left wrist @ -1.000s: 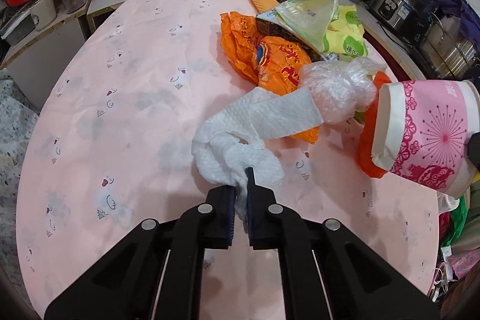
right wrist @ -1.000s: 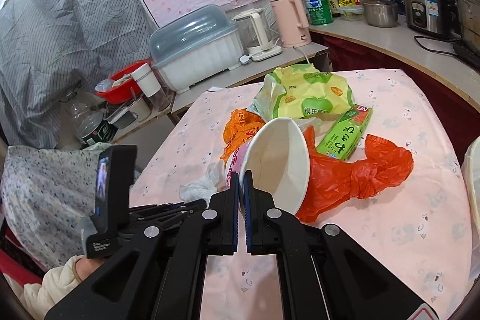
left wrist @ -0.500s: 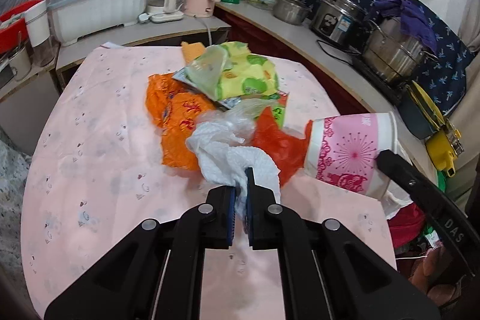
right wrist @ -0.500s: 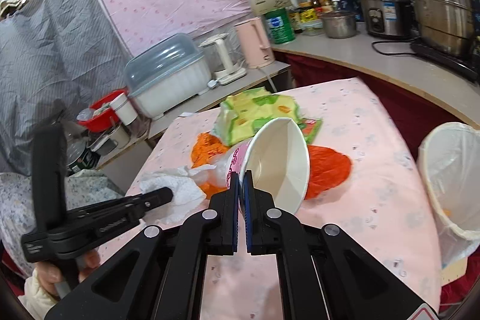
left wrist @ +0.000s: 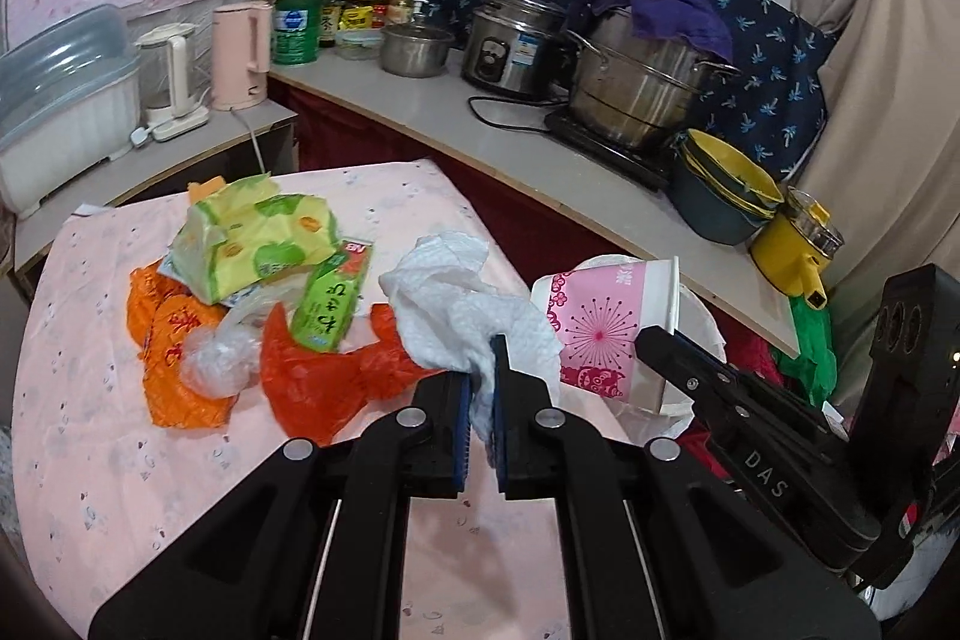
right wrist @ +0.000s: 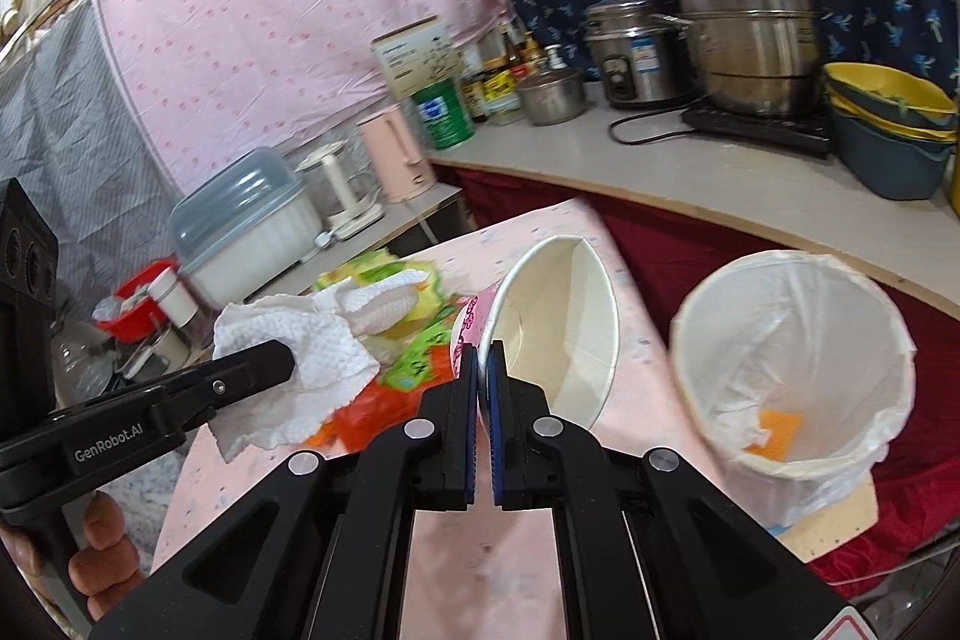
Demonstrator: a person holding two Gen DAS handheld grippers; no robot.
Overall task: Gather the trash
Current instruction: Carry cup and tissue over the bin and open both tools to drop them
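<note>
The left gripper (left wrist: 481, 388) is pinched tight on a crumpled white paper towel (left wrist: 462, 304), and where a second ago that towel lay trailing on the pink table (left wrist: 90, 430), it now hangs clear above it, bunched over the jaws. The right gripper (right wrist: 483, 376) is clamped on the rim of a pink paper cup (right wrist: 558, 322), which it holds tipped on its side, mouth toward the camera; the cup too has come off the table edge and now sits near the white-lined trash bin (right wrist: 792, 358) standing on the floor just beyond the table. A second ago that bin was barely in sight; now its open mouth fills the right of the right wrist view, with a scrap of paper and something orange already at the bottom. So both hands have swung their loads away from the pile and toward the bin, and the drop looks close, the cup nearer than the towel. Left on the table are the orange wrappers (left wrist: 174, 340), the red plastic bag (left wrist: 312, 376), the green packet (left wrist: 330, 304) and the yellow-green bag (left wrist: 258, 238), still to be collected.
</note>
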